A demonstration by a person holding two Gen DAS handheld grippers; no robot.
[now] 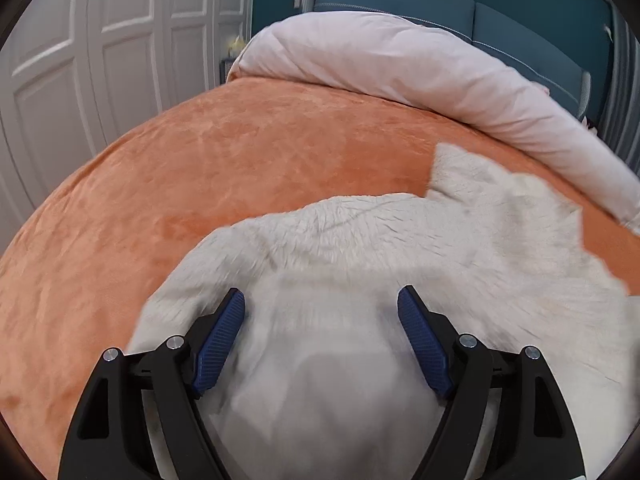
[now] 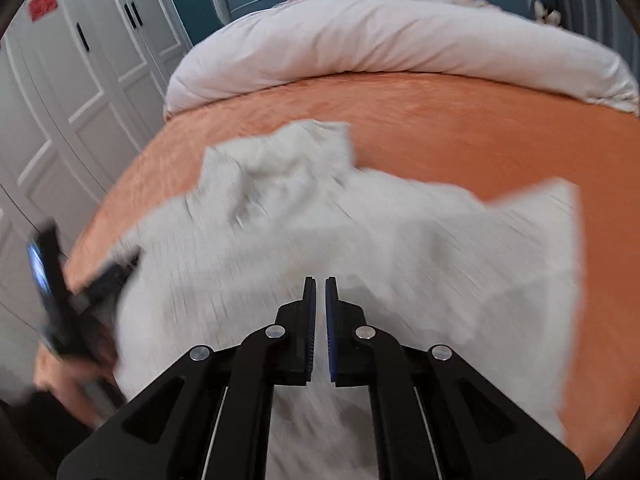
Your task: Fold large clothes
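A large white fleecy garment (image 1: 400,240) lies rumpled on the orange bed cover (image 1: 240,152). My left gripper (image 1: 320,292) hangs just above its near part, blue pads (image 1: 222,336) wide apart, open, with no cloth pinched between them. In the right wrist view the same garment (image 2: 320,220) is blurred, with a sleeve or corner sticking out at the right. My right gripper (image 2: 320,280) is over its near middle, jaws almost together with only a thin slit, nothing between them. The left gripper (image 2: 52,280) shows blurred at the left edge, with a hand (image 2: 60,376) below it.
A pale pink duvet (image 1: 400,64) (image 2: 380,40) is rolled up along the far side of the bed, against a blue headboard (image 1: 440,4). White wardrobe doors (image 1: 100,60) (image 2: 80,80) stand to the left. Bare orange cover (image 2: 480,120) stretches between garment and duvet.
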